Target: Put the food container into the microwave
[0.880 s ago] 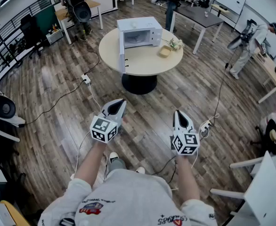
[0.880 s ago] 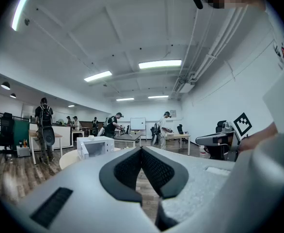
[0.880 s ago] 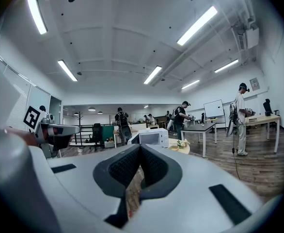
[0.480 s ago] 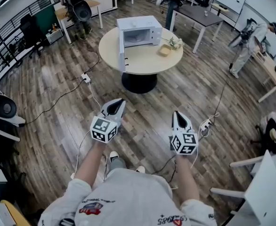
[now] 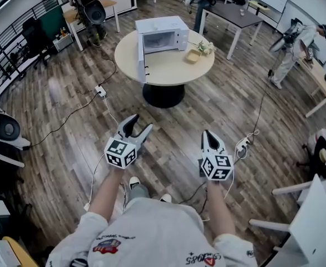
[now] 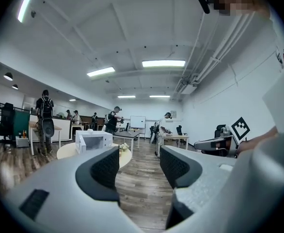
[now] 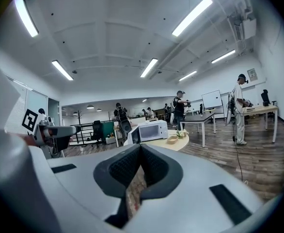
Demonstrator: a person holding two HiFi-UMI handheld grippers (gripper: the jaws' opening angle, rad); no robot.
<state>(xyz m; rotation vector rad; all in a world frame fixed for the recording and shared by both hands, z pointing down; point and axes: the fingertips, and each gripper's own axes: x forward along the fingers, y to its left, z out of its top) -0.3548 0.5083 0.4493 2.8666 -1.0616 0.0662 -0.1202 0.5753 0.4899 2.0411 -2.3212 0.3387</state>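
In the head view, the microwave stands on the round tabletop with its door swung wide open. The food container lies on the tabletop near the microwave, off its front corner on the side away from the door, next to a small plant. Both grippers are well short of the microwave, out over the wooden floor. The left gripper has its jaws spread wide and the right gripper has its jaws drawn together.

In the left gripper view, the jaws stand far apart with only floor between them. The microwave sits far ahead, over the left jaw.

In the right gripper view, the pads meet with nothing gripped. The container shows as a small tan dish beside the microwave.

The container looks small, shallow and open-topped, so it is probably light and thin-walled and may flex or skid when pinched. The best hold seems to be a pinch across one side wall at the rim, from the side facing away from the microwave. It should be kept level in case anything sits inside.
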